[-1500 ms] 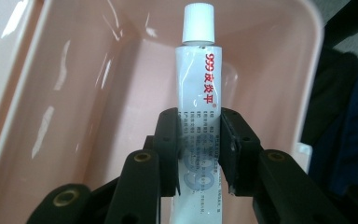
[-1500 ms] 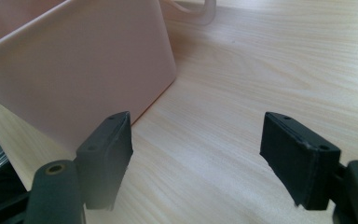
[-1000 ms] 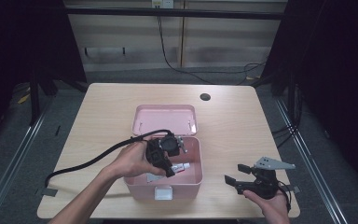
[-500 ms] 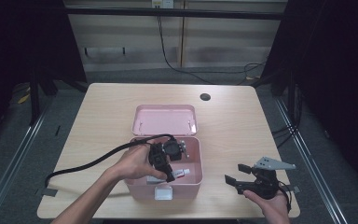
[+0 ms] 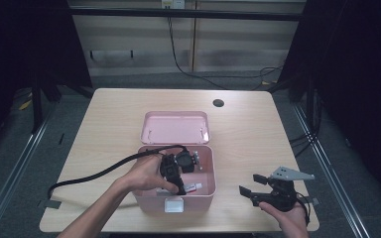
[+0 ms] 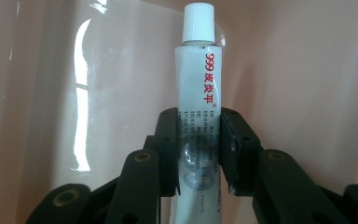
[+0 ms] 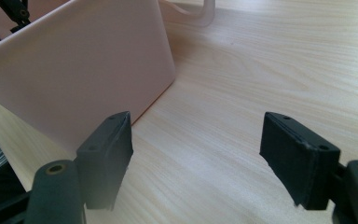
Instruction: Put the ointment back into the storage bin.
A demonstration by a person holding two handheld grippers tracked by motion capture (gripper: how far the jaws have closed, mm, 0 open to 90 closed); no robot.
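Note:
An open pink box (image 5: pixel 151 198) stands on the table, its lid (image 5: pixel 176 127) tipped back behind it. My left gripper (image 5: pixel 181 188) reaches into the box. In the left gripper view its jaws (image 6: pixel 199 116) are shut on a white tube (image 6: pixel 199 70) with a white cap and red characters. The tube points away from me against the pink inner wall (image 6: pixel 307 70), and its end (image 5: pixel 193 187) pokes out beside the fingers. To the right of the box, my right gripper (image 5: pixel 250 186) rests open near the table's front edge. Bare wood shows between its jaws (image 7: pixel 196 135), with the box's outer wall (image 7: pixel 74 70) close on the left.
A black cable (image 5: pixel 94 174) trails from the left gripper across the table to its left edge. The light wooden table (image 5: pixel 258 134) has a round cable hole (image 5: pixel 218 103) at the back. Dark floor and metal rails surround it.
The left hand has shifted slightly toward the box's near wall with the tube still in its jaws. The right gripper has stayed in place.

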